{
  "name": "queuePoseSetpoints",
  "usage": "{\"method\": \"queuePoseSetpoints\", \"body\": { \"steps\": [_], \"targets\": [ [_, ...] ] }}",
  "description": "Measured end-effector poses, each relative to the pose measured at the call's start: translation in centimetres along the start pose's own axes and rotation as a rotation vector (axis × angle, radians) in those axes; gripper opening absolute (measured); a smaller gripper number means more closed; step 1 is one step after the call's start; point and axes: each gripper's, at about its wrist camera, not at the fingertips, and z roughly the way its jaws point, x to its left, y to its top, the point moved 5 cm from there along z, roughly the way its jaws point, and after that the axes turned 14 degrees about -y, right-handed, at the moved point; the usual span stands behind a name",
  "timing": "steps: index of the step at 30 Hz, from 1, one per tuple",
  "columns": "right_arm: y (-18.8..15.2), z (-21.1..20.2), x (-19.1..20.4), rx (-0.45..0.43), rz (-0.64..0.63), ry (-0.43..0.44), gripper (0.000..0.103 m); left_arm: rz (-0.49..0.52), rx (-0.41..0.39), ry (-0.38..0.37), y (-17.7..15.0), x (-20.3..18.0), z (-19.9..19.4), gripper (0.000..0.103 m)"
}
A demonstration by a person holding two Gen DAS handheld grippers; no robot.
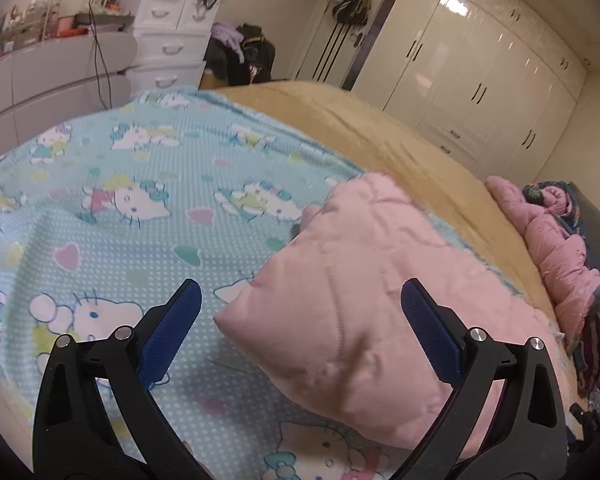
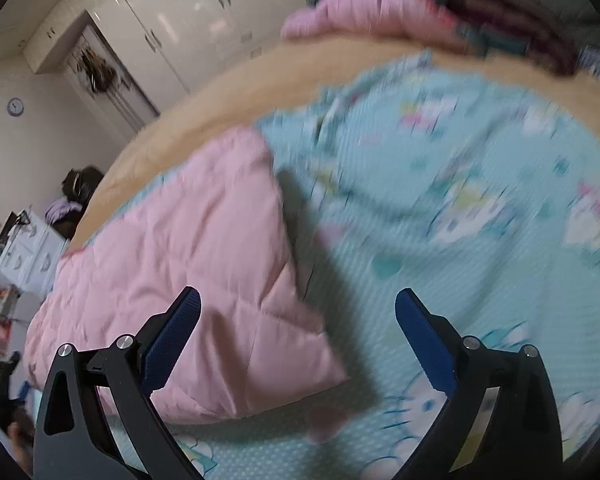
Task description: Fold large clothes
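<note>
Blue-padded fingers of the left gripper sit nearest the lens, spread wide with nothing between them; the right gripper is likewise spread and empty. Pink quilted garment lies ahead of and partly between the left gripper's fingers, its nearest puffy corner just past the left-side pad; from the right gripper the same garment lies ahead and off to the left, one corner reaching toward the gap between the fingers. It rests on a turquoise cartoon-cat blanket spread over a tan bed cover. Garment looks already doubled into a thick, roughly rectangular slab with stitched quilting lines, soft and springy, likely to puff back open. Step in hand is probably the next fold or a tidy-up: best to pinch both near corners through all layers, lift low, carry evenly across so edges line up, then press flat. Right view is motion-blurred, so fine detail there is uncertain. A heap of other pink clothes lies far ahead to the right, well apart.
</note>
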Motion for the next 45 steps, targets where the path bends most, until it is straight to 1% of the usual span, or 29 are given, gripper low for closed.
{"method": "queuePoseSetpoints", "body": {
  "steps": [2, 3, 5, 7, 10, 12, 15, 18, 22, 27, 31, 34, 37, 45],
  "targets": [
    [0.8, -2.4, 0.6, -0.1, -0.044, 0.002, 0.097, 0.016, -0.021, -0.011, 0.5, -0.8, -1.2, 0.094],
    [1.1, -4.0, 1.1, -0.164, -0.071, 0.018, 0.099, 0.029, -0.031, -0.019, 0.8, -1.4, -1.9, 0.094],
    [1.4, -6.5, 2.0, -0.246, -0.115, 0.046, 0.099, 0.05, -0.044, -0.038, 1.0, -2.7, -3.0, 0.094],
    [1.2, -9.1, 3.2, -0.308, -0.164, 0.09, 0.099, 0.075, -0.061, -0.064, 1.1, -4.3, -4.4, 0.094],
    [0.6, -12.6, 5.0, -0.373, -0.238, 0.154, 0.099, 0.111, -0.071, -0.1, 0.9, -6.3, -5.8, 0.094],
    [0.0, -14.1, 6.2, -0.393, -0.287, 0.184, 0.099, 0.13, -0.067, -0.125, 0.5, -7.6, -6.6, 0.094],
    [-1.4, -15.5, 7.3, -0.394, -0.339, 0.204, 0.099, 0.169, -0.06, -0.154, -0.6, -9.4, -7.8, 0.094],
    [-3.5, -15.4, 8.3, -0.34, -0.376, 0.226, 0.099, 0.227, -0.045, -0.171, -2.4, -11.3, -8.6, 0.094],
    [-6.2, -14.8, 9.8, -0.27, -0.419, 0.242, 0.099, 0.248, -0.021, -0.195, -4.6, -12.8, -9.2, 0.094],
    [-7.8, -13.9, 10.7, -0.217, -0.445, 0.245, 0.099, 0.266, 0.009, -0.197, -6.9, -13.6, -9.4, 0.094],
    [-8.0, -14.0, 11.0, -0.22, -0.451, 0.246, 0.099, 0.259, 0.039, -0.194, -7.5, -13.7, -8.8, 0.094],
    [-8.0, -13.9, 11.0, -0.223, -0.451, 0.245, 0.099, 0.272, 0.041, -0.187, -7.6, -13.8, -8.8, 0.094],
    [-8.0, -13.9, 11.0, -0.219, -0.449, 0.24, 0.099, 0.268, 0.05, -0.199, -7.7, -13.8, -8.7, 0.094],
    [-7.9, -14.1, 11.0, -0.224, -0.451, 0.243, 0.099, 0.269, 0.043, -0.177, -7.4, -13.6, -8.9, 0.094]
  ]
}}
